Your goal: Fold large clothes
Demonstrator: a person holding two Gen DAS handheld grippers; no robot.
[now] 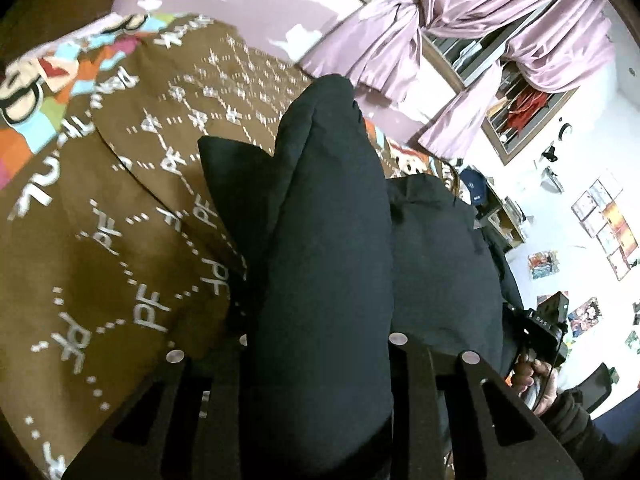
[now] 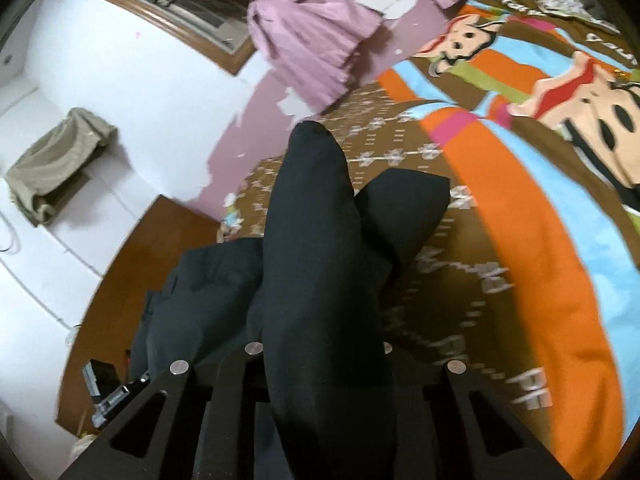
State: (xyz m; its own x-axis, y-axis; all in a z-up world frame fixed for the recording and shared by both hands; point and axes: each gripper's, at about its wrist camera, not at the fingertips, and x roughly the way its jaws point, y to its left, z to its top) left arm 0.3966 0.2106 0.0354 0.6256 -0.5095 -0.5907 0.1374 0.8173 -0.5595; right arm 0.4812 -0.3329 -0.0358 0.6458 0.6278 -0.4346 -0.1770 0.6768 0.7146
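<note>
The left gripper (image 1: 320, 360) pinches a thick fold of the black padded garment (image 1: 328, 240), and the right gripper (image 2: 320, 360) pinches another bunched fold (image 2: 312, 248); the jaws of both are pressed onto cloth. In each wrist view the garment runs from 6 o'clock toward 12 o'clock, so its long axis there lies along the fingers, with the rounded end pointing toward the pink curtain (image 1: 500, 20). The rest sags over the brown patterned bedspread (image 1: 120, 240). The judged risk: the slippery, bulky padding could slide out of either pinch, or uneven lifting could skew the fold, dropping 1 side onto the cartoon blanket (image 2: 540, 140).
</note>
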